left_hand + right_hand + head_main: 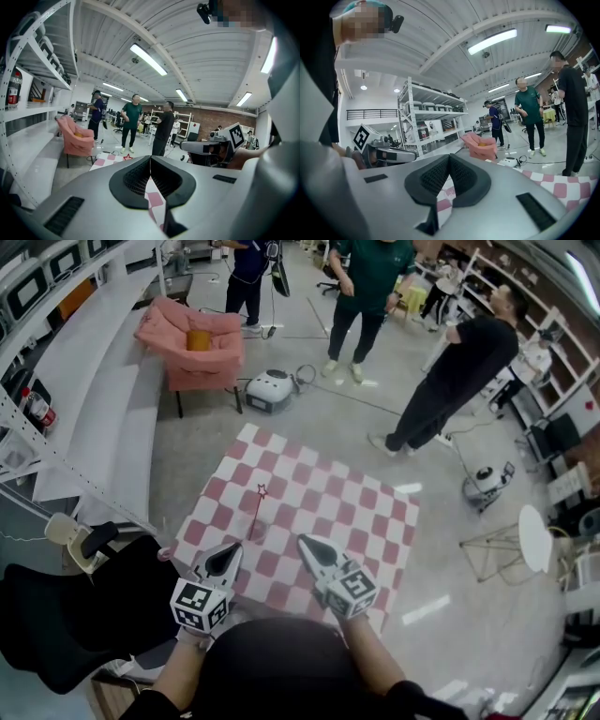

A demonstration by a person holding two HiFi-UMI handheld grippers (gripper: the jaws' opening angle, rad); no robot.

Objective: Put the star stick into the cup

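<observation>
**A:** Where is the star stick?

**B:** The thin red star stick [260, 510] stands almost upright near the left side of a red-and-white checked cloth [328, 512]. The star is at its top. Its lower end sits at what looks like a small clear cup [254, 533], though the cup is faint and hard to make out.

**A:** And the two claws?

**B:** The left claw [228, 559] hangs over the near edge of the cloth, close to the cup but apart from it. Its own view shows the dark pads [140, 176] meeting at the tips, with nothing caught between them. The right claw [309, 547] hangs beside it, further right, and is likewise closed on nothing. Neither claw touches the stick or the cup.

**A:** What lies beyond the cloth?

**B:** There is grey floor with a pink armchair [192, 343] at the upper left. A person in a green top [366, 282] stands with others further back.
</observation>
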